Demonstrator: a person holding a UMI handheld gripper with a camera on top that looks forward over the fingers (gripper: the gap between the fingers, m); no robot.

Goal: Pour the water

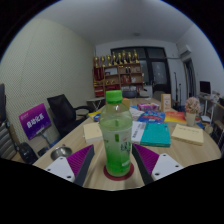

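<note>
While the two fingers reach forward low over the table (170,150), the gripper (114,165) has the green bottle (117,135) standing between its magenta pads (82,160), one close at each flank. Whether both pads press on the bottle's wall or merely flank it cannot be told; the bottle's base appears to sit on a round dark coaster (118,180), so it may yet rest on its own support. By my judgement the step in hand is the grasp that comes before any pouring: the bottle is upright and its green cap (114,97) is on, so no water can leave it yet. The next move calls for a firm, centred squeeze on the bottle's body, then a lift clear of the coaster, and the cap must come off before tilting. No receiving cup is plainly visible.

As to pose, the gripper is held level, fingers pointing horizontally across the table, with the bottle squarely ahead on its midline. Beyond the bottle lie scattered books and boxes (155,133) on the tabletop, with office chairs (66,108) beside it. Farthest off stand shelves (118,72) against the back wall.
</note>
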